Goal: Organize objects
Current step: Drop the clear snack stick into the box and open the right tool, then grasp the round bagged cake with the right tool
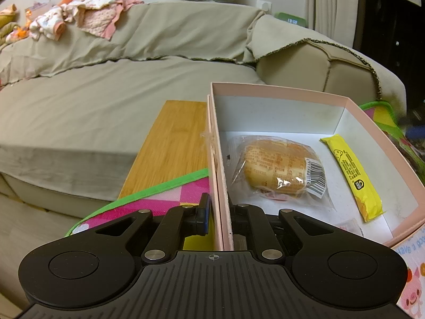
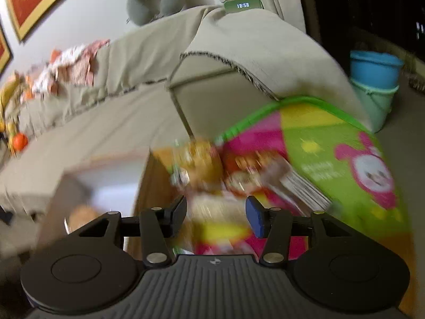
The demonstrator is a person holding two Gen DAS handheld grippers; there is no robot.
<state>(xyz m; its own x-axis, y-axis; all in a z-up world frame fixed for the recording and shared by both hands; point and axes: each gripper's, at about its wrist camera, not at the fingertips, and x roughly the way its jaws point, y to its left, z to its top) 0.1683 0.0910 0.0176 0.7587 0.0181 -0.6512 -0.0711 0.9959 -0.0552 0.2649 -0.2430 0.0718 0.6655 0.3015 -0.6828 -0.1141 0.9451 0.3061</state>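
My left gripper (image 1: pixel 219 212) is shut on the left wall of a pink box (image 1: pixel 220 186) with a white inside. In the box lie a wrapped bread bun (image 1: pixel 279 168) and a long yellow snack packet (image 1: pixel 352 178). A small pink packet (image 1: pixel 348 226) lies at the box's near edge. My right gripper (image 2: pixel 215 212) is open and empty above the colourful mat. Ahead of it, blurred, lie a wrapped bun (image 2: pixel 199 162) and a red snack packet (image 2: pixel 255 175). The pink box (image 2: pixel 106 170) shows blurred at its left.
A beige sofa (image 1: pixel 106 85) fills the back, with clothes (image 1: pixel 79 16) on its backrest. A wooden board (image 1: pixel 170 146) lies left of the box. A colourful play mat (image 2: pixel 345 159) covers the floor. Blue and green buckets (image 2: pixel 374 79) stand at the far right.
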